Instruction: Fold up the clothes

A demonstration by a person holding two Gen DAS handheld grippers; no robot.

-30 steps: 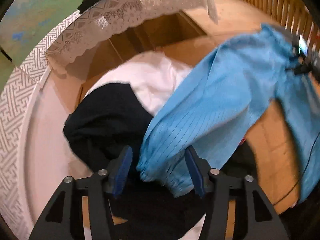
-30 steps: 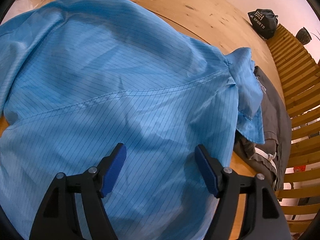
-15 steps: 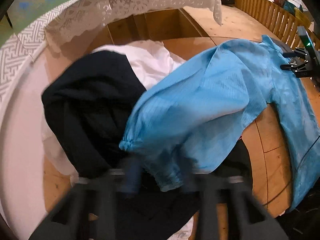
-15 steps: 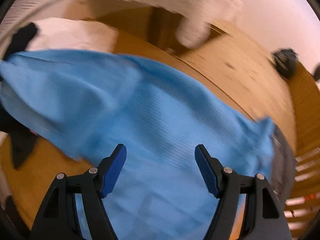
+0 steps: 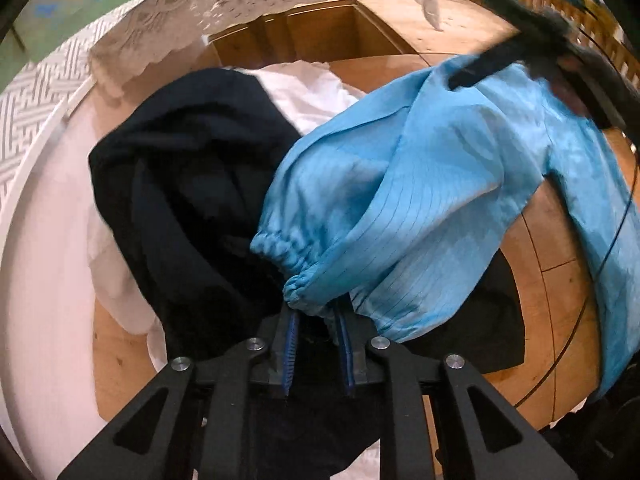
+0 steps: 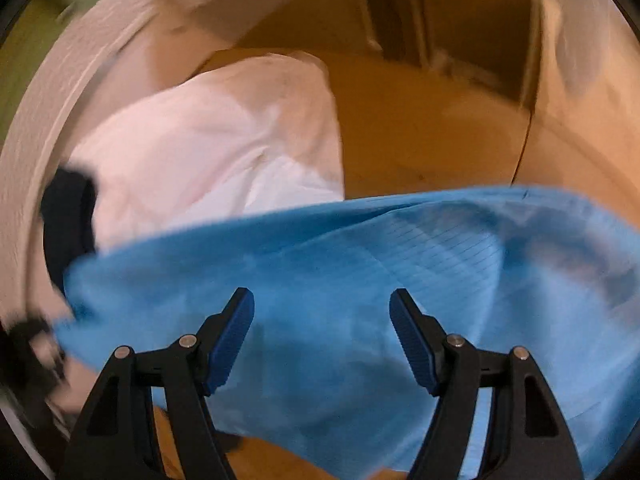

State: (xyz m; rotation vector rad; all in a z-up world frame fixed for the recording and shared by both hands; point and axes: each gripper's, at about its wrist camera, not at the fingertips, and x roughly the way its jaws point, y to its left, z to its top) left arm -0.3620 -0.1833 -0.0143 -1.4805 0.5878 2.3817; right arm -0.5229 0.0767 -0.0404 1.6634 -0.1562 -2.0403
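A light blue striped garment [image 5: 420,184] lies across the wooden table, with one sleeve draped over a black garment [image 5: 188,184]. My left gripper [image 5: 318,320] points steeply down with the sleeve's elastic cuff [image 5: 296,268] bunched between its blue pads; its jaws are narrow and opening slightly. My right gripper [image 6: 322,320] stands open just above the blue garment [image 6: 360,280], with nothing between its pads. In the left wrist view a blurred dark shape [image 5: 520,52] hangs over the garment's far end.
A crumpled white garment [image 5: 308,92] [image 6: 216,152] lies behind the black one [image 6: 68,216]. The wooden tabletop [image 5: 560,240] shows at the right. A lace cloth [image 5: 240,8] hangs over a wooden box at the back. A white curved rim [image 5: 40,280] runs along the left.
My left gripper sank onto the sleeve cuff and its wide jaws closed around it. The right wrist view swung from the garment's body toward the sleeve and the white garment.
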